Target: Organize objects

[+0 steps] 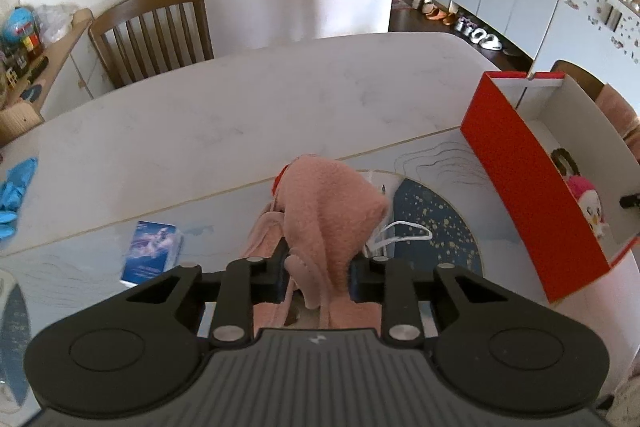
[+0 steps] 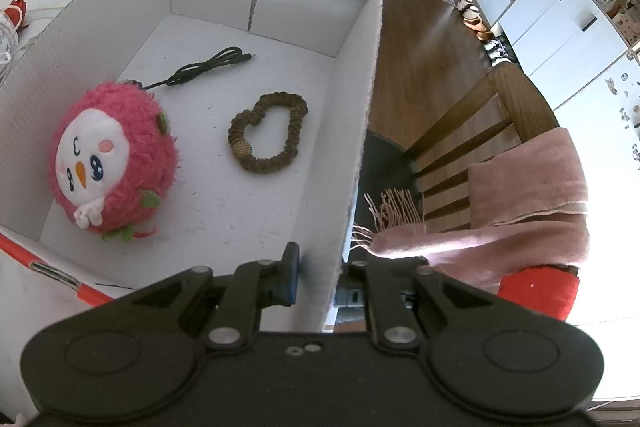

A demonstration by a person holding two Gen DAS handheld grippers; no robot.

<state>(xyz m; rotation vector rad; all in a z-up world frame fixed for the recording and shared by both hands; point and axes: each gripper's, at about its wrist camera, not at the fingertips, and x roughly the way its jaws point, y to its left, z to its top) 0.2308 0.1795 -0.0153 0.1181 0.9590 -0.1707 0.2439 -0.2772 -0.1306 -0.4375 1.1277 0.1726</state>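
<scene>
My left gripper (image 1: pixel 318 277) is clamped on a soft pink fleece garment (image 1: pixel 334 217), lifted above the patterned table mat (image 1: pixel 448 227), with a white face mask (image 1: pixel 400 233) and a small blue booklet (image 1: pixel 151 253) lying just beside it. My right gripper (image 2: pixel 318 277) pinches the white side wall of the red-trimmed cardboard box (image 2: pixel 360 131), which holds a pink plush bird (image 2: pixel 112 163), a brown scrunchie (image 2: pixel 268 133) and a black cable (image 2: pixel 208 67). A wooden chair (image 2: pixel 480 131) draped with a pink fringed scarf (image 2: pixel 528 203) stands close outside that wall.
</scene>
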